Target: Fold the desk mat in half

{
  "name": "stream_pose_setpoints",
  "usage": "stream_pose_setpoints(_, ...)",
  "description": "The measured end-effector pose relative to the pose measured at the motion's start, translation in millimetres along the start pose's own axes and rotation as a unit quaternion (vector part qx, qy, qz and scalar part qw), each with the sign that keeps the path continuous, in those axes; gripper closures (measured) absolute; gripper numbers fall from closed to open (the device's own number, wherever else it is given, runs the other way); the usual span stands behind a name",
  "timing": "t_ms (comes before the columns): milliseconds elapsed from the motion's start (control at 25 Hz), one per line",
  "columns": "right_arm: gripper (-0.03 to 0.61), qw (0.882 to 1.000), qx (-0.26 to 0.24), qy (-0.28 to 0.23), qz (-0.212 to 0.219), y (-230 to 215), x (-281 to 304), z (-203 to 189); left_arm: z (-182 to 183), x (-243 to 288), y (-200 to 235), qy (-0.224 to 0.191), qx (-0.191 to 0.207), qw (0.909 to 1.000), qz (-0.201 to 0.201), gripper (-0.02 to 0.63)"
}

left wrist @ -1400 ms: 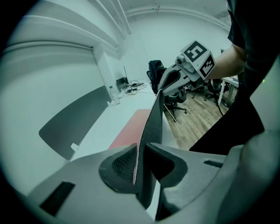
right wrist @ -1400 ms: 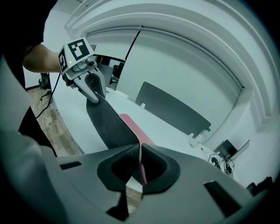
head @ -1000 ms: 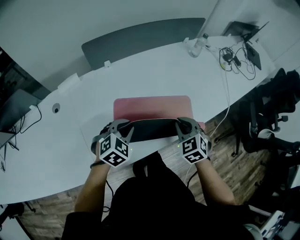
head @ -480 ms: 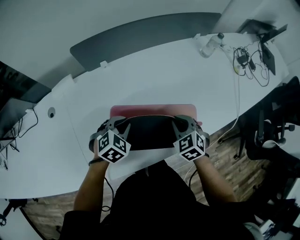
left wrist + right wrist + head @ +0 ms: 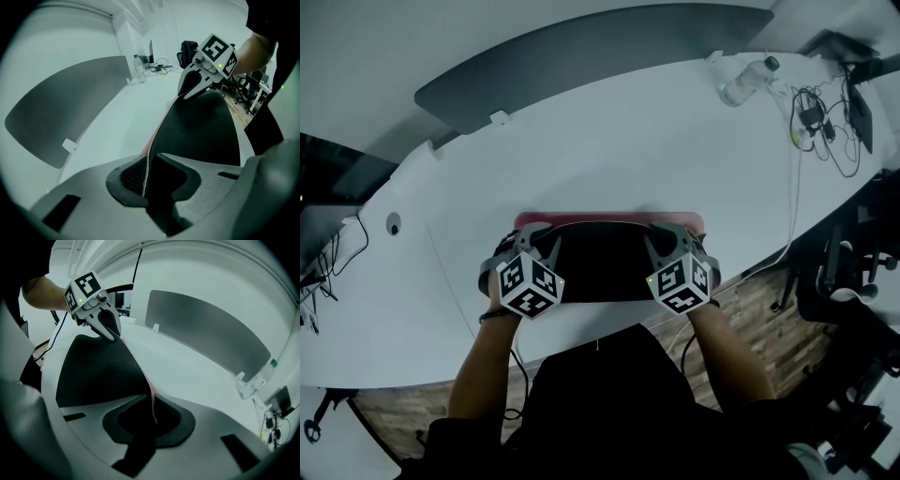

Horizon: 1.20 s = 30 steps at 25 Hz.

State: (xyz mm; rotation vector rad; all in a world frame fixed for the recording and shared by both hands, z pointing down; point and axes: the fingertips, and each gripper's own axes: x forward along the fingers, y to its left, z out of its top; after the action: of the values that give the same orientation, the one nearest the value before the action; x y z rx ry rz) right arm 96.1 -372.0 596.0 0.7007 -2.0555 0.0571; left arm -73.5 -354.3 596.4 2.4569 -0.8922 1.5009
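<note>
The desk mat (image 5: 600,264), pink on top and black underneath, lies on the white table (image 5: 581,150) in front of me. Its black underside is turned up and folded over, so only a thin pink strip (image 5: 609,218) shows at the far edge. My left gripper (image 5: 536,238) is shut on the folded edge's left corner (image 5: 149,161). My right gripper (image 5: 664,238) has the right corner (image 5: 152,404) between its jaws, which are opening while the edge still sits in them. Each gripper view shows the other gripper (image 5: 186,93) (image 5: 111,333) at the far end of the raised edge.
A grey divider panel (image 5: 581,52) runs along the table's far side. A clear water bottle (image 5: 748,82) lies at the far right, next to cables and a laptop (image 5: 825,103). A dark office chair (image 5: 853,281) stands on the wooden floor to the right.
Both grippers carried the mat's near edge away from me over the pink side. The black flap grew and the visible pink shrank to a thin strip.
</note>
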Motion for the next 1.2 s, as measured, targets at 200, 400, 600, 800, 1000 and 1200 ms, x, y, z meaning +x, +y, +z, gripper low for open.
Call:
stream_pose_setpoints(200,0.522,1.000,-0.005,0.011,0.010,-10.1,13.5,-7.6,4.4,18.7,6.4,0.011,0.004,0.9999,-0.003,0.552)
stream_pose_setpoints(400,0.504,1.000,-0.009,0.024,0.017,-14.6,22.1,-12.2,4.0,30.5,8.3,0.029,0.016,0.9995,-0.002,0.551)
stream_pose_setpoints(600,0.472,1.000,-0.005,0.018,0.015,-18.5,23.2,-10.5,1.7,31.0,18.0,0.020,-0.002,0.9994,0.029,0.479)
stream_pose_setpoints(800,0.520,1.000,0.004,-0.006,-0.025,-29.4,9.5,1.5,4.8,11.7,30.0,-0.013,-0.028,0.9970,0.070,0.430)
stream_pose_setpoints(1000,0.526,0.999,0.001,-0.024,-0.032,-13.9,-9.2,17.3,-0.4,-12.7,22.0,-0.025,-0.036,0.9963,0.074,0.430)
stream_pose_setpoints(1200,0.525,0.999,0.003,-0.031,-0.016,22.4,-22.6,18.5,-16.3,-27.2,-10.1,-0.031,-0.056,0.9971,0.042,0.430)
